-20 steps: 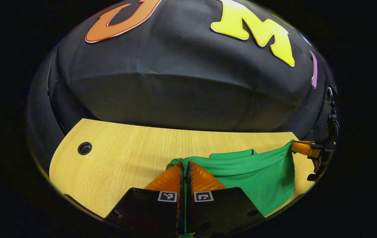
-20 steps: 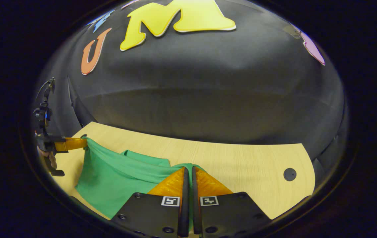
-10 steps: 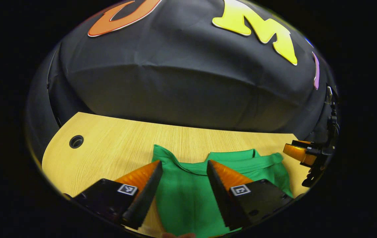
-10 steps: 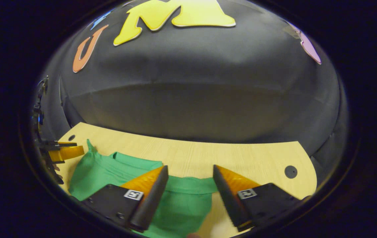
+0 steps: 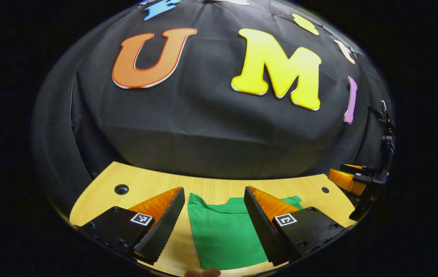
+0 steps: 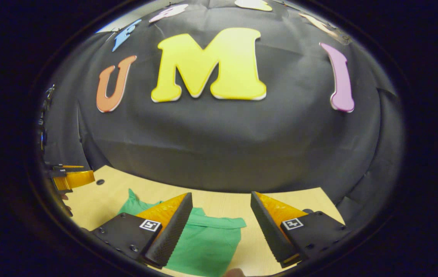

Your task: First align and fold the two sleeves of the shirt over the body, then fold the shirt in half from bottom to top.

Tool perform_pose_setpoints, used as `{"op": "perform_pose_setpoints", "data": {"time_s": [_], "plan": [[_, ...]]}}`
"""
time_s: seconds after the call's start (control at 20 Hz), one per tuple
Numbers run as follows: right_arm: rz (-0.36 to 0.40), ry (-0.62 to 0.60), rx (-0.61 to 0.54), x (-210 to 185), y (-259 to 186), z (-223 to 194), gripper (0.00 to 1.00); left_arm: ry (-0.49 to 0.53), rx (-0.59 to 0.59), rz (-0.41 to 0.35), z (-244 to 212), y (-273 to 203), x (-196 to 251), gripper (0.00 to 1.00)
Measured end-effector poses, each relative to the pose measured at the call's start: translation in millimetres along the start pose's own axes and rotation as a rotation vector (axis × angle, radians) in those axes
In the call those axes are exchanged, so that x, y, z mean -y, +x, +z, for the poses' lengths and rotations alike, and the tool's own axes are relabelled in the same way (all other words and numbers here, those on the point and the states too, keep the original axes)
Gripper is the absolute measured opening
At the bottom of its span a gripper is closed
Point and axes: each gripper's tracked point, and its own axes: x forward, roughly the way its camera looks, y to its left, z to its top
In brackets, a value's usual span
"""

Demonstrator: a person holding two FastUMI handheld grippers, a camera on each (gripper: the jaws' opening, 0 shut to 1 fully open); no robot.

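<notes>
1. Two grippers hang apart from the cloth: the left gripper [image 5: 214,215] and the right gripper [image 6: 220,223] both have their fingers spread wide, grasping nothing.
2. Beyond them the green shirt [image 5: 222,231] lies flat on the wooden table [image 5: 145,184], folded into a compact block with its collar toward the booth wall.
3. It looks light, soft and limp, likely to sag and slide; pinch it at corners or hems.
4. In the left gripper view, the other gripper hovers at the table's far right edge.

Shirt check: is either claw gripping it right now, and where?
Neither. The left claw and right claw are both open, and the green shirt lies loose on the table.
</notes>
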Motion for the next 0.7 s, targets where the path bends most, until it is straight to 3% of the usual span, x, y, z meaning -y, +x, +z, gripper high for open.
{"op": "perform_pose_setpoints", "data": {"time_s": [0.1,0.2,0.25,0.45,0.7], "plan": [[-0.016,-0.014,0.053,-8,-43,23,0.93,0.021,0.089,0.000,35,-46,10,0.99],[-0.027,-0.034,0.133,-21,-96,53,0.98,0.040,0.153,-0.004,62,-96,31,0.98],[-0.034,-0.051,0.168,-24,-112,62,0.93,0.050,0.173,0.006,71,-114,35,0.98],[-0.030,-0.068,0.291,-55,-209,103,0.93,0.073,0.281,0.056,105,-194,52,1.00],[-0.055,0.006,0.345,-69,-282,112,0.93,0.072,0.325,0.041,109,-260,74,0.98]]}}
